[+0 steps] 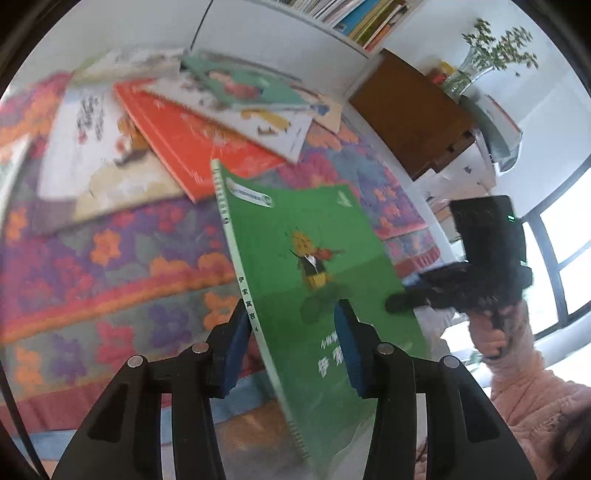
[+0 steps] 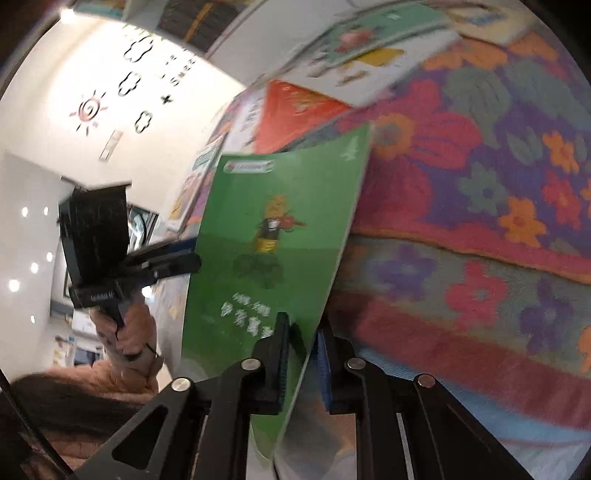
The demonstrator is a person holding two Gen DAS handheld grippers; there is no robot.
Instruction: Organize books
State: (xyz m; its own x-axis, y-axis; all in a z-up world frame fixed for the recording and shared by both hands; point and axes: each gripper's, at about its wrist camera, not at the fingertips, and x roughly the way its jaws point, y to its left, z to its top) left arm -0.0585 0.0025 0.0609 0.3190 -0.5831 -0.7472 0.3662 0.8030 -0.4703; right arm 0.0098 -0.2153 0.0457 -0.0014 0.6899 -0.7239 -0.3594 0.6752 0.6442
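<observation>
A thin green book (image 1: 314, 236) (image 2: 273, 229) with a cartoon figure on its cover is held tilted above the floral blanket (image 1: 110, 258). My left gripper (image 1: 293, 332) straddles its spine edge. The blue pads stand wider apart than the book is thick, so I see no firm press. In the right wrist view the left gripper (image 2: 192, 254) reaches the book's left edge. My right gripper (image 2: 303, 354) is shut on the book's lower right edge, with the cover between its pads. From the left wrist view the right gripper (image 1: 402, 299) touches the book's right edge, held by a hand in a pink fleece sleeve.
Several books lie in a loose pile on the blanket behind: an orange one (image 1: 195, 144), a white picture book (image 1: 96, 147), a teal one (image 1: 243, 85). A shelf of upright books (image 1: 369, 18) is above, with a brown cabinet (image 1: 406, 110) and a vase of greenery (image 1: 480, 55) at the right.
</observation>
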